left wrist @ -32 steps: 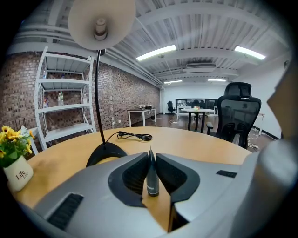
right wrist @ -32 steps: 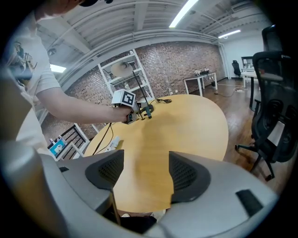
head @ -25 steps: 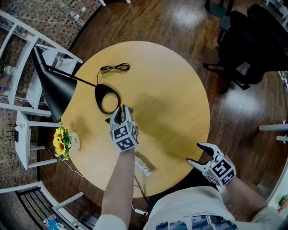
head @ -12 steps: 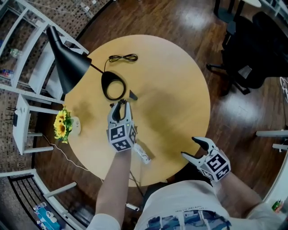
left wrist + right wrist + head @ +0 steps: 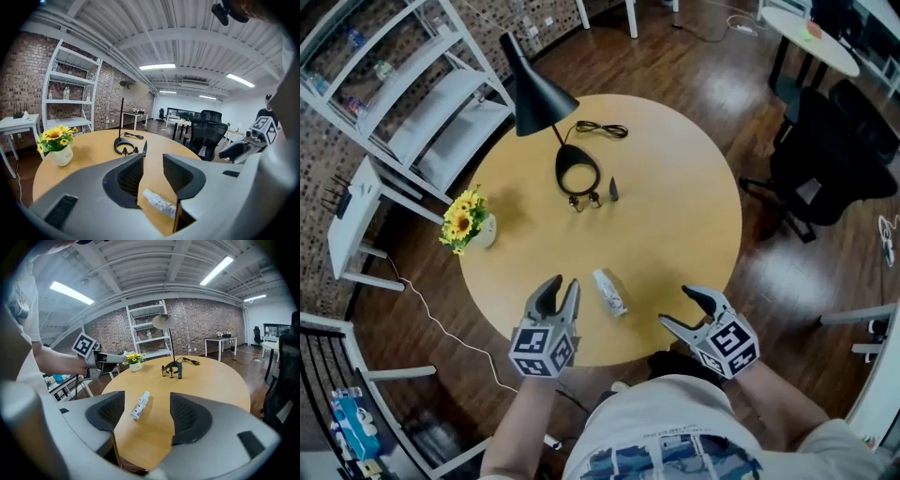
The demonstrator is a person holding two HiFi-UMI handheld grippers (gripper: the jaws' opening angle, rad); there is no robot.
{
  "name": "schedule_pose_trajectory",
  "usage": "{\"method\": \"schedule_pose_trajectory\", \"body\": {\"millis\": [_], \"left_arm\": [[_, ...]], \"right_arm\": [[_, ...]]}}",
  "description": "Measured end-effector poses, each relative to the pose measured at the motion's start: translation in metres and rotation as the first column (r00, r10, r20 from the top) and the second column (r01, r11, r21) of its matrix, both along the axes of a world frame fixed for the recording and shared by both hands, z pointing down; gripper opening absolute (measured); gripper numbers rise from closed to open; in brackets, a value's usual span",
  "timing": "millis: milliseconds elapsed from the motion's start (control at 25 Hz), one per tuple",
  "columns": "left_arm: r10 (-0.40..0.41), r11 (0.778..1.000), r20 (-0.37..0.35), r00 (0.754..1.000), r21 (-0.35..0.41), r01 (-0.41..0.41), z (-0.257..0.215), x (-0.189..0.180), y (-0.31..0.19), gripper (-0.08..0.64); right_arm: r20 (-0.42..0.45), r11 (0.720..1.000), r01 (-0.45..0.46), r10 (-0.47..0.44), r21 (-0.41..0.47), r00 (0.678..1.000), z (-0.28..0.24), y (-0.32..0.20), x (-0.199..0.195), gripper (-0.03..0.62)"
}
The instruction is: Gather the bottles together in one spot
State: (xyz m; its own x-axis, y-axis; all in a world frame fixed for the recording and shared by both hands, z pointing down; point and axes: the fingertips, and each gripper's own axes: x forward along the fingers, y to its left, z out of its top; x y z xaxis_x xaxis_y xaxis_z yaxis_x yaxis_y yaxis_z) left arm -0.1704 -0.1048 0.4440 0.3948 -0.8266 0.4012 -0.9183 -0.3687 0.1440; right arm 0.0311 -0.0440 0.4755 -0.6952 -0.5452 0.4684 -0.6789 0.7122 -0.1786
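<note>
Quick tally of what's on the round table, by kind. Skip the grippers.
white bottle, lying: 1
small bottles, by the lamp base: 2
dark bottle, upright: 1
lamp: 1
flower pot: 1
Total: 6

A bottle [image 5: 140,405] is seen lying near the table's [image 5: 211,380] front edge, beyond the right gripper's [image 5: 146,409] parted jaws.

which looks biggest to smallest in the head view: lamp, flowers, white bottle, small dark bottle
1. lamp, though its raised shade sits nearer the camera
2. flowers
3. white bottle, lying flat
4. small dark bottle
</note>
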Motion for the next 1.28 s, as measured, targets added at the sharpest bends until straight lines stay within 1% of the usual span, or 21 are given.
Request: {"method": "schedule_pose_trajectory", "body": {"millis": [160, 360, 560, 680, 800, 920, 1080, 1280], "left_arm": [[-0.016, 1.000, -0.017, 1.000, 0.004, 0.016, -0.023, -0.039, 0.082, 0.130], [-0.046, 0.999, -0.078, 0.996, -0.003, 0.046, -0.035, -0.085, 0.172, 0.130], [-0.017, 1.000, -0.070, 0.997, 0.000, 0.017, -0.036, -0.104, 0.251, 0.130], [-0.002, 1.000, -0.110, 0.994, -0.012, 0.000, -0.035, -0.113, 0.288, 0.130], [0.013, 1.000, -0.128, 0.992, -0.026, -0.016, -0.030, -0.114, 0.317, 0.132], [0.019, 0.999, -0.142, 0.990, -0.045, -0.026, -0.028, -0.113, 0.339, 0.132], [-0.002, 0.998, -0.164, 0.986, -0.068, -0.009, -0.028, -0.118, 0.361, 0.132], [-0.021, 0.997, -0.152, 0.988, -0.073, 0.010, -0.023, -0.126, 0.375, 0.130]], "right_arm": [[-0.039, 0.999, -0.030, 0.031, 0.032, 0.999, -0.024, 0.042, -0.019, 0.324], [-0.105, 0.992, -0.097, 0.106, 0.083, 0.989, -0.047, 0.104, -0.039, 0.324], [-0.133, 0.975, -0.190, 0.204, 0.111, 0.970, -0.058, 0.183, -0.040, 0.324], [-0.153, 0.968, -0.224, 0.239, 0.108, 0.959, -0.053, 0.225, -0.045, 0.324], [-0.165, 0.966, -0.242, 0.255, 0.095, 0.953, -0.046, 0.260, -0.050, 0.323], [-0.179, 0.968, -0.237, 0.249, 0.085, 0.952, -0.043, 0.283, -0.059, 0.322], [-0.186, 0.972, -0.217, 0.230, 0.088, 0.955, -0.046, 0.296, -0.074, 0.324], [-0.200, 0.978, -0.186, 0.201, 0.089, 0.959, -0.044, 0.298, -0.090, 0.323]]}}
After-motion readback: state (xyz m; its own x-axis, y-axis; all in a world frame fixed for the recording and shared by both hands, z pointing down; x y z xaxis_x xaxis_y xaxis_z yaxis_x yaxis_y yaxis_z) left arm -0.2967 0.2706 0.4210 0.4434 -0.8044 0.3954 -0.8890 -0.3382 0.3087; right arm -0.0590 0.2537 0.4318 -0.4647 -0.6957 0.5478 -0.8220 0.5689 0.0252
